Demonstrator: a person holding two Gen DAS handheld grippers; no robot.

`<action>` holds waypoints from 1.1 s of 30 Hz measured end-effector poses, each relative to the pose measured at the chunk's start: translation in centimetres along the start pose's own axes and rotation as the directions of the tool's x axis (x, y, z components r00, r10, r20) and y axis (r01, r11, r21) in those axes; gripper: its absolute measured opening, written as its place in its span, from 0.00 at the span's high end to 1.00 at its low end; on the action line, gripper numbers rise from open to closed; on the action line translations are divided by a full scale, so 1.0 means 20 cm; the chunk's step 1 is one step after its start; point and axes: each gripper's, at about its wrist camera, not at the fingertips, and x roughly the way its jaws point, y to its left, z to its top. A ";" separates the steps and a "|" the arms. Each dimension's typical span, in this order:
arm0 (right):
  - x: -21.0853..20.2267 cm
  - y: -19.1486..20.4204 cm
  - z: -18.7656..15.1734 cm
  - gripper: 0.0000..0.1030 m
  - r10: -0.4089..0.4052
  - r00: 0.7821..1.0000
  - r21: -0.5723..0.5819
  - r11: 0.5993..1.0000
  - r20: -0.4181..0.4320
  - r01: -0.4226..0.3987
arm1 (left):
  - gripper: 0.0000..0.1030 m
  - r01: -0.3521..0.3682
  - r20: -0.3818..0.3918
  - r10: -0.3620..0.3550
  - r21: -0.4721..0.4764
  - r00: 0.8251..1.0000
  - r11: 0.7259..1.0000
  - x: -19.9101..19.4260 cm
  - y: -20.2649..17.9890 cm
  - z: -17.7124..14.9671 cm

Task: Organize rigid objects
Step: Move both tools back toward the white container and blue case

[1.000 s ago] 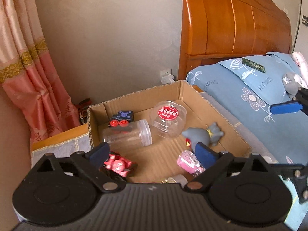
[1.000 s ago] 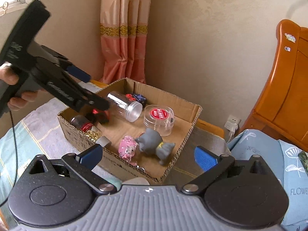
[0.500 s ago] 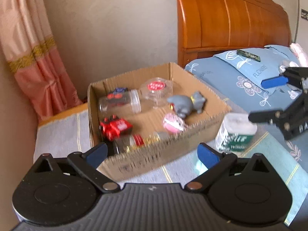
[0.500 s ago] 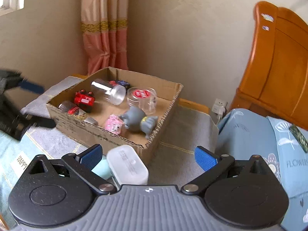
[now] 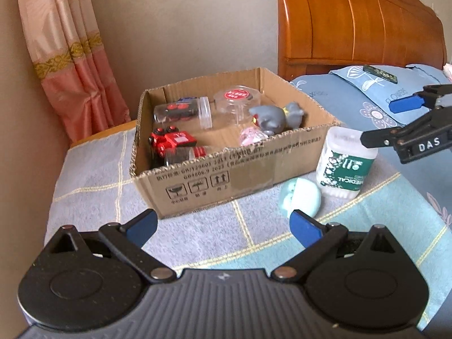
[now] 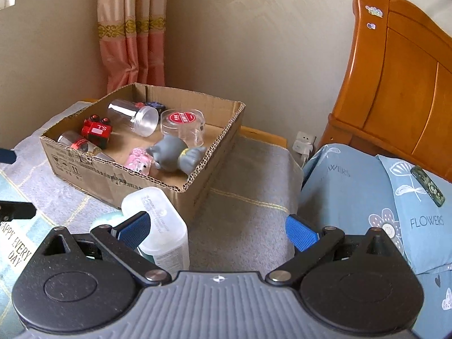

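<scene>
A cardboard box (image 5: 234,169) (image 6: 118,182) on a checked cloth holds a red toy car (image 5: 171,141), two clear jars (image 5: 183,111), a grey figurine (image 5: 275,117) (image 6: 175,154), a pink toy (image 6: 138,162) and a small bottle. Outside its near right corner stand a white and green cotton-swab tub (image 5: 346,163) (image 6: 158,223) and a pale green round toy (image 5: 301,196). My left gripper (image 5: 223,227) is open and empty, in front of the box. My right gripper (image 6: 216,230) is open and empty, with its left finger just beside the tub; it also shows in the left wrist view (image 5: 395,121).
A bed with blue flowered pillows (image 6: 395,197) and a wooden headboard (image 5: 353,25) lies to the right. A pink curtain (image 5: 70,56) hangs at the back left. A wall socket (image 6: 303,144) sits behind the table.
Both grippers have pulled back from over the box toward me. The tub and green toy have come into view. The right gripper now sits next to the tub.
</scene>
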 end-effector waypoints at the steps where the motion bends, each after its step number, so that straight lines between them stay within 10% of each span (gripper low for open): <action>1: 0.00 0.00 0.00 0.00 0.001 1.000 0.003 1.000 -0.002 -0.001 | 0.03 0.003 0.001 -0.003 -0.003 1.000 1.000 0.00 0.00 0.00; 33: 0.11 0.32 -0.21 0.00 0.169 0.973 -0.050 0.983 -0.158 -0.179 | 0.03 0.034 -0.001 -0.035 -0.037 0.999 0.999 0.00 0.06 -0.04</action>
